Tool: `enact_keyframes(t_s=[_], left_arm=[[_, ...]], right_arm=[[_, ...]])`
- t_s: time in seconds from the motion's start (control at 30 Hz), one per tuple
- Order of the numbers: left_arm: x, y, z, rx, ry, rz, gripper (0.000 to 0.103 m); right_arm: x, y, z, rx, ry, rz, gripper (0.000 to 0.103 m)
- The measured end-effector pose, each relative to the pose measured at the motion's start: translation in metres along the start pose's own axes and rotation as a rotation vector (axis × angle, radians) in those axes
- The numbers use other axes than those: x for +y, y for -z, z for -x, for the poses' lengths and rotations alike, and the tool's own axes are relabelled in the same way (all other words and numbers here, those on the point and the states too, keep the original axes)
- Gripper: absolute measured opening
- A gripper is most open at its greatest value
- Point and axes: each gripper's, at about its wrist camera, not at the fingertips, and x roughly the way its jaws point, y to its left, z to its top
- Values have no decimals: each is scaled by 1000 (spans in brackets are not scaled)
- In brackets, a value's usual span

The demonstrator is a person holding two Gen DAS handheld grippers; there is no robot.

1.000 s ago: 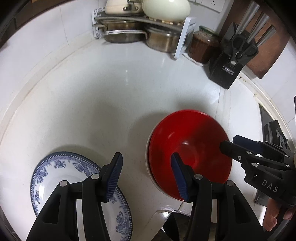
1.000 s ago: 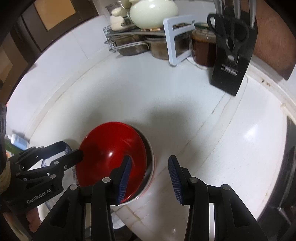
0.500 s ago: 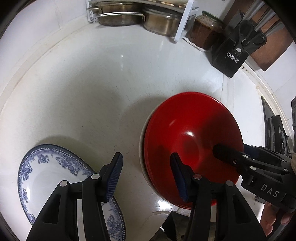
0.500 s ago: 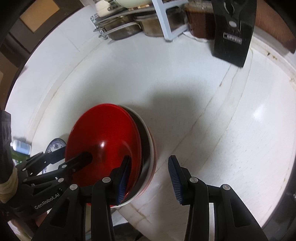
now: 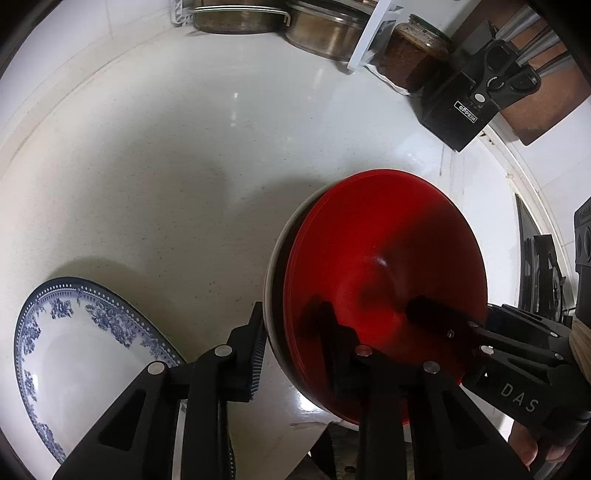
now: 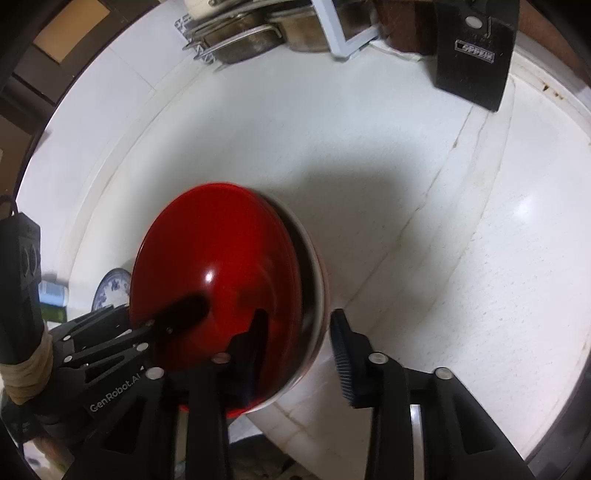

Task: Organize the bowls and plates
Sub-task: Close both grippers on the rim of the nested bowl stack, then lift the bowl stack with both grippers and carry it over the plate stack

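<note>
Red glossy bowl [image 5: 384, 273] tilts, its rim straddled by both spread grippers.

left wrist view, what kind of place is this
Most likely a home kitchen: a white counter holds a knife block, steel pans on a rack, a jar, and a red bowl.

Glossy red bowl [image 5: 384, 266], blue-and-white floral plate [image 5: 74, 343], speckled white counter [image 5: 166, 166].

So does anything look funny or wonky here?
Yes. The red bowl sits off-centre in the white dish under it, so that dish's rim peeks out on one side only. Both grippers straddle the stack's edges, jaws open. Nothing spilled or broken.
</note>
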Motion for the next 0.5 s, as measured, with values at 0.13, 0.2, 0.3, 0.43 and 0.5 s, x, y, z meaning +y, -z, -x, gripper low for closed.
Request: enact_keyframes(t_s=[0.13,0.2,0.3,0.43,0.5], left_arm=[[2,0,0,17,7,20,28],[4,1,1,25,10,28,28],[4,2,4,20,-2,28,28],[7,3,14,-2,-5,38,28],[8,4,19,-12,-17,41,28]], right_arm=[[0,0,-1,2,19,-24,30],[-2,-1,-1,3,21,-51,28],[-2,0,2,-3,27,-72,26],[0,-1,8,-14,24,-77,23],[4,-2,12,-26,25,-70,22]])
